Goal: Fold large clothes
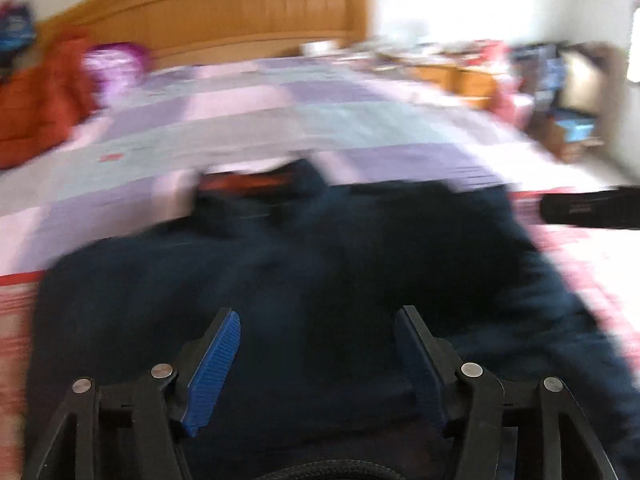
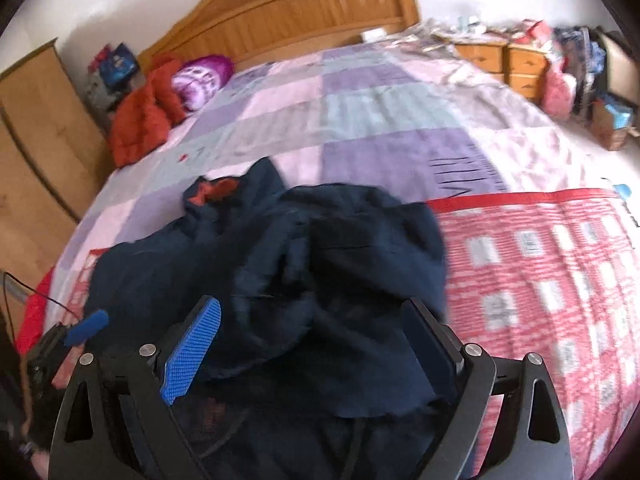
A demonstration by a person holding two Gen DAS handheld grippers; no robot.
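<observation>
A bed with a purple and pink patchwork quilt point(image 2: 360, 120) stretches ahead of both claws to a wooden headboard point(image 2: 288, 12). Nearer lies a red checked sheet point(image 2: 540, 280), to the right of the right gripper point(image 2: 316, 344). A dark navy garment point(image 2: 280, 264) with an orange lining at its collar lies crumpled on it, directly ahead of and under both claws. The left gripper point(image 1: 318, 352) stands apart, gripping nothing. The right one's jaws are apart too, with cloth bunched between them; I cannot tell whether the pads touch it.
</observation>
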